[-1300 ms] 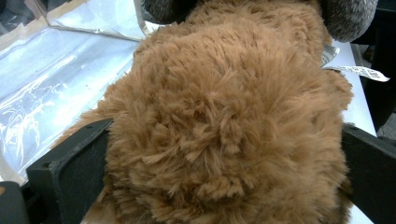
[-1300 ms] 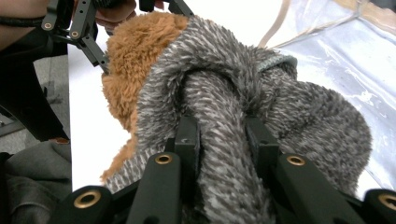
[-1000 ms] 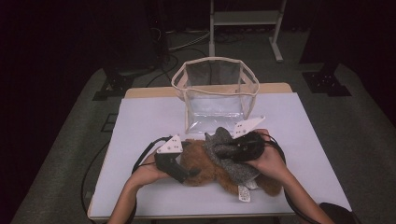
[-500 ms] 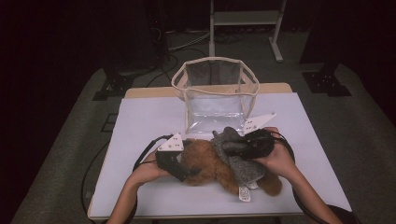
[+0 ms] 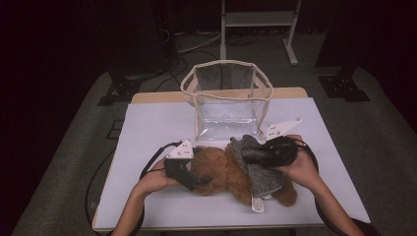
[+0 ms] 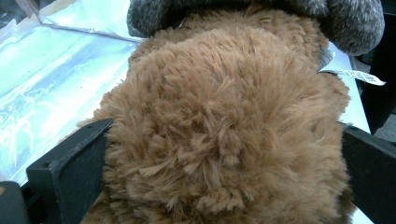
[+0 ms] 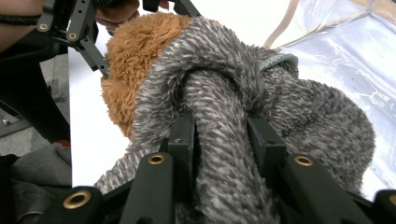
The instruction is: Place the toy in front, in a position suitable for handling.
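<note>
A brown plush bear lies on the white table with a grey fuzzy garment over its body. My left gripper is shut on the bear's head; brown fur bulges between its two black jaws, and my left gripper presses it from both sides. My right gripper is shut on a fold of the grey garment, pinched tight between both pads. The right gripper view also shows the bear's head and the left gripper beyond it.
A clear plastic bag with cream trim stands open just behind the bear. A white label hangs from the bear near the front edge. Cables trail from both grippers. Dark floor surrounds the table.
My right gripper has shifted a little to the right with the grey garment, drawing it along the bear. The left gripper and the bear's head have stayed put.
</note>
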The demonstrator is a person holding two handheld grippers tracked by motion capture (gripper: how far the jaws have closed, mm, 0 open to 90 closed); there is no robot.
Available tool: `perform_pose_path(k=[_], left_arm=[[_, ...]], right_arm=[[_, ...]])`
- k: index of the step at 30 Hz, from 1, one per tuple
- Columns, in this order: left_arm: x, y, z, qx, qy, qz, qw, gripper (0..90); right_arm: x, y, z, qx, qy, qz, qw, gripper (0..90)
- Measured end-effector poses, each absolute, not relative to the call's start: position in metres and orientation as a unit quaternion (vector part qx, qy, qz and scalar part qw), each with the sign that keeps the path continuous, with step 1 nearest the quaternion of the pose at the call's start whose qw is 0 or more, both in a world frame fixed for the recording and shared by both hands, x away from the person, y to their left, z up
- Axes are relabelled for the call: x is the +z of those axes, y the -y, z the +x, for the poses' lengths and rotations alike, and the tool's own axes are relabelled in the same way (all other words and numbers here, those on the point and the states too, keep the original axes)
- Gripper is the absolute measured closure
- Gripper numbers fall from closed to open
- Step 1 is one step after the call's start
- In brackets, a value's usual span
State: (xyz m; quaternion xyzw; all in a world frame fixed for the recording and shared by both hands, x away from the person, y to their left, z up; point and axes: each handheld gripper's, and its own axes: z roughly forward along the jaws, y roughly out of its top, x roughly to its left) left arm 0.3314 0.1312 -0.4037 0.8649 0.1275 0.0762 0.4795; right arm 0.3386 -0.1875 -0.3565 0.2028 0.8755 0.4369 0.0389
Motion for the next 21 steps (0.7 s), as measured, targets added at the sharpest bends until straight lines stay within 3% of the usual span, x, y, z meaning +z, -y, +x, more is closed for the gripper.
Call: perform_pose_path(k=[7, 16, 21], left_arm=[[-0.404, -0.131, 0.333, 0.072, -0.128, 0.865, 0.48, 0.0], [-0.403, -0.13, 0.334, 0.075, -0.12, 0.867, 0.478, 0.0], [-0.403, -0.129, 0.333, 0.078, -0.117, 0.868, 0.476, 0.0]], right_arm=[[-0.357, 0.166, 0.342, 0.428, -0.883, 0.186, 0.043, 65.3], [-0.353, 0.189, 0.341, 0.436, -0.876, 0.202, 0.027, 67.4], [-0.356, 0.169, 0.346, 0.438, -0.878, 0.192, 0.019, 68.0]])
